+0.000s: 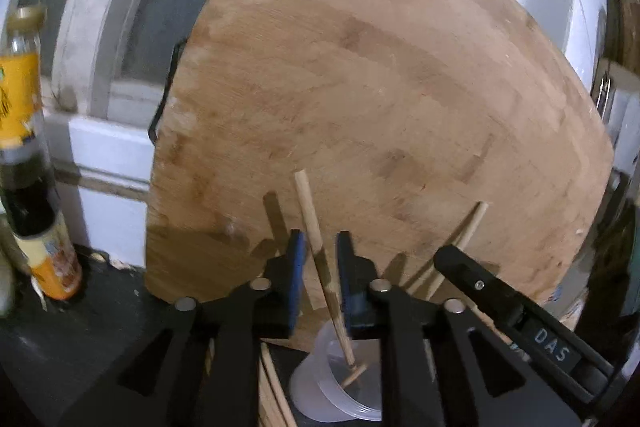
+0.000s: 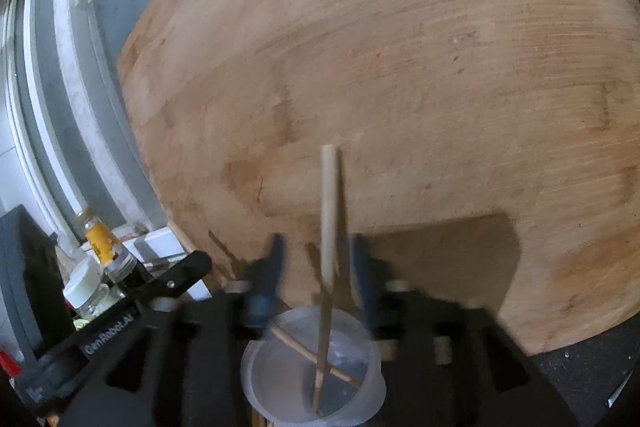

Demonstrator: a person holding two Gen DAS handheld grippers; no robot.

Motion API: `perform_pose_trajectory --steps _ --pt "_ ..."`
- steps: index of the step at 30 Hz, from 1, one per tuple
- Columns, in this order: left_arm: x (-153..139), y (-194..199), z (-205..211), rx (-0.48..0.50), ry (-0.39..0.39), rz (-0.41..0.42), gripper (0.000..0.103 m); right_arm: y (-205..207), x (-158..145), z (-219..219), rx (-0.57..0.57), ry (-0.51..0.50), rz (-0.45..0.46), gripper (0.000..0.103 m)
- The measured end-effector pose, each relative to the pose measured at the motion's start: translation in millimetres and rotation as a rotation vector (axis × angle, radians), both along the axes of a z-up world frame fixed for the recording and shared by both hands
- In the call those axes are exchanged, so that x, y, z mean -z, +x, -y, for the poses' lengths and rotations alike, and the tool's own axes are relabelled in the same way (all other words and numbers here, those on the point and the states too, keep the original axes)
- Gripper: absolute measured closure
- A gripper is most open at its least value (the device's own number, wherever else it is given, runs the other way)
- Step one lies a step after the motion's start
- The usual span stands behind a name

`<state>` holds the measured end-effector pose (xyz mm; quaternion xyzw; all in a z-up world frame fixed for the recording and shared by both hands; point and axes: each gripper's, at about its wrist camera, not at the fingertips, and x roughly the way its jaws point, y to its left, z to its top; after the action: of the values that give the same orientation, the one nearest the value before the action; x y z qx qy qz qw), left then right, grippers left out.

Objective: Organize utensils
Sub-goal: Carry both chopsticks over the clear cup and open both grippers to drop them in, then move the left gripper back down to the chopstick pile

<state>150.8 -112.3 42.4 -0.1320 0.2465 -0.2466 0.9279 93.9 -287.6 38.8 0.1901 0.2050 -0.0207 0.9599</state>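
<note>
Both tools released. Pale wooden chopstick (image 2: 329, 227) upright between right tool (image 2: 320, 267) jaws, tip in translucent plastic cup (image 2: 256, 367) below; second chopstick (image 1: 316, 239) likewise between left tool (image 1: 320, 259) jaws.

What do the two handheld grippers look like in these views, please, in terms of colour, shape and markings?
The left gripper has matte black angular links with silver pivot pins and flat blue pads on its fingers. The right gripper looks the same, though blurred. White lettering on the black bodies reads "DAS" in the left view and "GenRobot.AI" in the right view. No cables, hands or sleeves show.
</note>
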Motion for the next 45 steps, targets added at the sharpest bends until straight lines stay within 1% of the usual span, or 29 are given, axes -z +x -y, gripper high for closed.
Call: perform_pose_trajectory --steps 2,3,4,6,8,9,11,13,16,18,23,24,26,28,30,31,33,34,35,37,39,42,43,45 --pt "-8.3 -11.0 3.9 -0.020 0.041 0.054 0.061 -0.8 -2.7 -4.7 0.000 -0.028 -0.024 0.058" --pt "-13.8 -18.9 5.3 -0.029 0.061 0.094 0.058 -0.7 -3.4 -6.6 0.000 -0.035 -0.033 0.054" --pt "-18.6 -25.3 6.1 -0.038 0.078 0.126 0.053 -0.5 -3.9 -9.2 -0.002 -0.050 -0.051 0.047" --pt "-29.9 -41.2 5.2 -0.061 0.100 0.198 0.047 -1.5 -4.2 -11.5 -0.009 -0.058 -0.066 0.044" --pt "-38.6 -54.0 0.0 -0.074 0.092 0.245 0.039 -0.5 -3.7 -16.8 -0.023 -0.070 -0.084 0.039" --pt "-42.5 -60.0 -2.3 -0.086 0.089 0.263 0.037 0.1 -3.3 -18.7 -0.026 -0.077 -0.096 0.037" --pt "-49.5 -65.4 -12.2 -0.114 0.082 0.285 0.030 1.4 -2.0 -20.6 -0.032 -0.070 -0.112 0.036" --pt "-55.4 -66.0 -23.2 -0.146 0.075 0.285 0.028 2.3 -1.0 -20.6 -0.037 -0.056 -0.122 0.034" --pt "-59.6 -59.2 -42.6 -0.198 0.061 0.257 0.028 2.0 -1.7 -19.9 -0.034 -0.040 -0.113 0.034" --pt "-60.4 -57.8 -50.1 -0.230 0.075 0.258 0.028 -0.9 -3.4 -16.2 -0.028 -0.036 -0.104 0.034" --pt "-55.8 -62.9 -68.7 -0.268 0.126 0.262 0.028 -4.8 -5.3 -7.3 -0.041 -0.023 -0.112 0.033" --pt "-55.2 -63.0 -71.3 -0.279 0.136 0.253 0.027 -5.4 -6.3 -6.9 -0.042 -0.027 -0.115 0.033" --pt "-52.6 -60.4 -74.4 -0.301 0.160 0.220 0.026 -5.8 -7.4 -10.2 -0.039 -0.075 -0.153 0.033" --pt "-46.6 -54.1 -80.3 -0.306 0.172 0.180 0.026 -6.8 -8.8 -13.1 -0.064 -0.111 -0.181 0.034" --pt "-39.8 -45.4 -84.6 -0.323 0.201 0.134 0.026 -9.2 -10.5 -14.3 -0.085 -0.109 -0.177 0.034" --pt "-36.5 -40.5 -85.6 -0.346 0.231 0.110 0.026 -9.9 -10.6 -15.3 -0.085 -0.109 -0.177 0.034" --pt "-28.4 -29.0 -82.2 -0.421 0.339 0.068 0.026 -9.8 -9.6 -17.5 -0.086 -0.121 -0.185 0.034" --pt "-24.3 -24.1 -80.9 -0.432 0.366 0.056 0.026 -9.4 -9.2 -19.0 -0.087 -0.129 -0.191 0.034" --pt "-20.2 -18.9 -80.6 -0.428 0.376 0.033 0.026 -9.6 -9.4 -20.4 -0.090 -0.136 -0.191 0.033" --pt "-8.4 -7.4 -81.2 -0.410 0.373 -0.050 0.026 -9.5 -9.1 -22.9 -0.094 -0.153 -0.193 0.034" --pt "5.3 3.0 -79.2 -0.371 0.375 -0.125 0.026 -8.3 -7.9 -24.2 -0.089 -0.153 -0.195 0.034" --pt "27.7 16.5 -74.2 -0.356 0.408 -0.201 0.026 -12.4 -7.6 -19.4 -0.065 -0.145 -0.180 0.034" --pt "35.0 20.8 -72.5 -0.349 0.416 -0.225 0.026 -14.8 -7.1 -18.4 -0.047 -0.165 -0.170 0.034" --pt "51.1 30.9 -67.9 -0.320 0.433 -0.275 0.033 -16.5 -4.4 -18.7 -0.024 -0.212 -0.163 0.034"
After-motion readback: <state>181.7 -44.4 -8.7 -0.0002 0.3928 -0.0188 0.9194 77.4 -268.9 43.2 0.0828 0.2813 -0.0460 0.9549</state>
